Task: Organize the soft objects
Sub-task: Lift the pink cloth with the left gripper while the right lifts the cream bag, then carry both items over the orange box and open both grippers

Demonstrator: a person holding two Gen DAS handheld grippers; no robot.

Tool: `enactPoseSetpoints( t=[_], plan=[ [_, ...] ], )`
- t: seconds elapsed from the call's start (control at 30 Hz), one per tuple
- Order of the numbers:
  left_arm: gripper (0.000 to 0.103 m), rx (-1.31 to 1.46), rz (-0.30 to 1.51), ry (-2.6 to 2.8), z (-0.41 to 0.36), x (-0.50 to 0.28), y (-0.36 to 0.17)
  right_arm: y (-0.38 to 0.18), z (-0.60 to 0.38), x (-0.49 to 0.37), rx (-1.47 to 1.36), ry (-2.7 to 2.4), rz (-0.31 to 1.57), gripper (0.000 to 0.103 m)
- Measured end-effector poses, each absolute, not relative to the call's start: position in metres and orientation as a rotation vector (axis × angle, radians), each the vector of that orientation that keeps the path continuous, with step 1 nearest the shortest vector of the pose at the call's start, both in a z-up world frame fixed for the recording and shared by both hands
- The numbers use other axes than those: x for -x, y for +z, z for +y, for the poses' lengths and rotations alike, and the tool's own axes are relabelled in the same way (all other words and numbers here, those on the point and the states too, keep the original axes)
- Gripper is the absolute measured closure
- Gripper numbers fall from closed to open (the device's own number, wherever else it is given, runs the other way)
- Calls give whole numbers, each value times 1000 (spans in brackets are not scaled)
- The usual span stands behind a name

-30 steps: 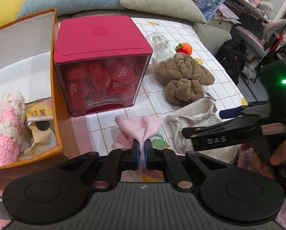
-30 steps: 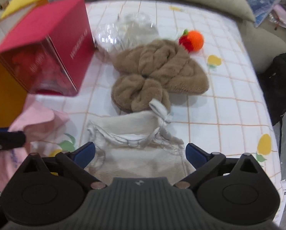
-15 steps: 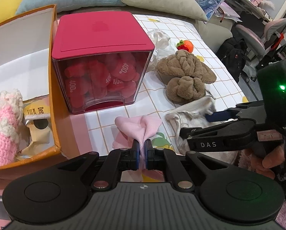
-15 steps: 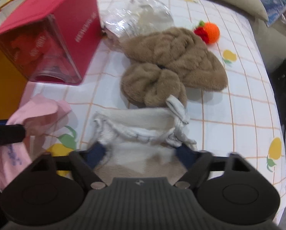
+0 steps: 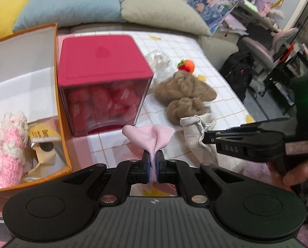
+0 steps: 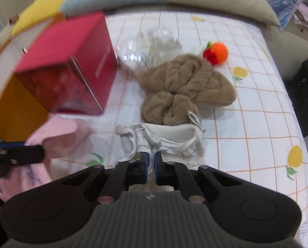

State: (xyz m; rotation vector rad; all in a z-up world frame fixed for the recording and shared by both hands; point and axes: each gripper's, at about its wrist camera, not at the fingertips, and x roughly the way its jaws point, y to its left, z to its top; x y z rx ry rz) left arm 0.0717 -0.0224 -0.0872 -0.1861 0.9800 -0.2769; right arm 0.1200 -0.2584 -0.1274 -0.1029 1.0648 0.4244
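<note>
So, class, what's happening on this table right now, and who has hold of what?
A person is sorting soft items with a handheld gripper in each hand. The left gripper is shut on a bunched pink cloth. The right gripper has just been closing and now pinches the edge of a cream drawstring pouch. A brown fluffy item and a crocheted orange fruit lie untouched on the checked tablecloth. An open orange box already holds a pink-and-white crocheted piece.
</note>
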Motion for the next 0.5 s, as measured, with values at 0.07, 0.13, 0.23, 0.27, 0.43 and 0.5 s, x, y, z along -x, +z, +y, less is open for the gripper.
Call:
enactPoseSetpoints(
  t=[0.07, 0.13, 0.23, 0.27, 0.43, 0.5],
  plan=[
    [97, 198, 953, -294, -21, -67, -79, -115, -260, -110, 92, 424, 1039, 100],
    [97, 206, 924, -310, -19, -61, -71, -103, -260, -101, 72, 423, 1011, 100],
    [97, 222, 887, -319, -13, -53, -58, -83, -258, -89, 50, 426, 963, 100],
    [97, 228, 873, -321, -11, -49, -53, -76, -256, -85, 46, 429, 945, 100],
    [97, 249, 788, -315, 7, -30, -28, -42, -242, -69, 49, 461, 873, 100],
    [97, 268, 749, -302, 19, -21, -16, -27, -235, -64, 47, 492, 841, 100]
  ],
)
